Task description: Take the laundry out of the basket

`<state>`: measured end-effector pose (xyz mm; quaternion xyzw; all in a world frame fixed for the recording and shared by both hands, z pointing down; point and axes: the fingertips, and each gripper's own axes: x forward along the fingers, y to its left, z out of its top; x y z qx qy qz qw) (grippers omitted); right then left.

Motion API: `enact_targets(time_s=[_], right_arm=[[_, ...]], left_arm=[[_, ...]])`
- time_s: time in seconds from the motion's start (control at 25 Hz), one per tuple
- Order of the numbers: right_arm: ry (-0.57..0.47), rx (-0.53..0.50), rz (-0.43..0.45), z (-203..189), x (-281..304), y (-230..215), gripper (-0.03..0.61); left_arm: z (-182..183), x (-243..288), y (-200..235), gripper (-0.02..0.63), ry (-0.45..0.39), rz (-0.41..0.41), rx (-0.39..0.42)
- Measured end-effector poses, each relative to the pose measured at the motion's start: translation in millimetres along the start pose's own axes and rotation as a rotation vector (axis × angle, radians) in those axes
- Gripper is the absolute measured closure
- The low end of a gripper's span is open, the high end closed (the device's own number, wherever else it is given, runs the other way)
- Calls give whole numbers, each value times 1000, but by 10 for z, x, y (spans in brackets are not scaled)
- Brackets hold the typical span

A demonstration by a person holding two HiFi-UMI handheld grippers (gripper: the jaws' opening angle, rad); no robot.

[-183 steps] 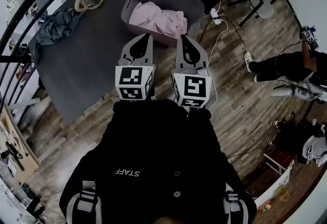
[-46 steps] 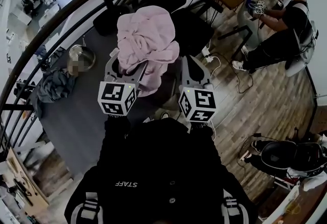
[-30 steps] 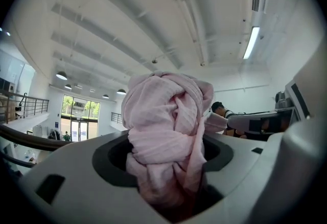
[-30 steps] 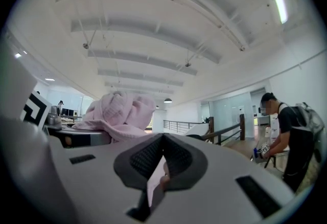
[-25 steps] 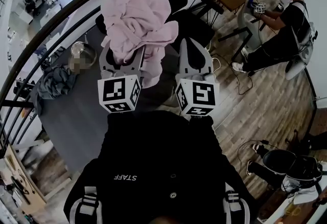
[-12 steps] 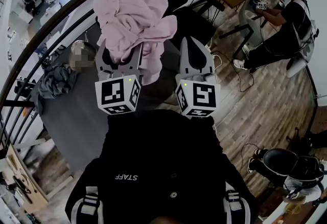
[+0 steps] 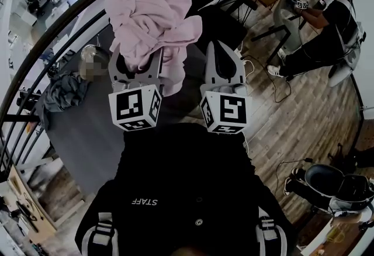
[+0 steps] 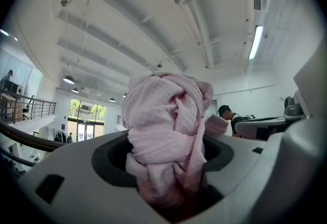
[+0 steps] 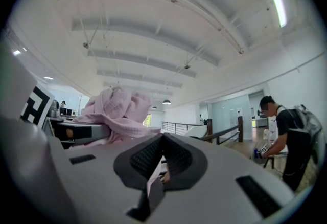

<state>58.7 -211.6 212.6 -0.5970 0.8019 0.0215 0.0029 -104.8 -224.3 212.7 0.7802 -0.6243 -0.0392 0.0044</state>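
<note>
The left gripper (image 8: 163,169) is clamped on just a wad of the pink laundry (image 8: 164,115), with the bulk heaped above its jaws, so it could slide free while the right gripper (image 9: 162,138) sits alongside, jaws together and empty.

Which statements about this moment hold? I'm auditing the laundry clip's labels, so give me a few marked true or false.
The left gripper is shut on the pink garment. True.
The right gripper grips the pink garment too. False: its fingers meet with no cloth clamped, beside the garment.
The pink garment lies in a basket. False: it hangs raised from the left gripper.
A gray garment lies on the dark table. True.
</note>
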Motion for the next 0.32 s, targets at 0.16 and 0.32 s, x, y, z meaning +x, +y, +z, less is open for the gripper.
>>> enact_targets(time_s=[0.16,0.32], right_arm=[[-3,0,0,12,2,0,565],[-6,-4,4,43,38,71,565]], left_arm=[[18,-3,11,293,-3,0,-3],[42,-1,84,291,-3,-2,-4]])
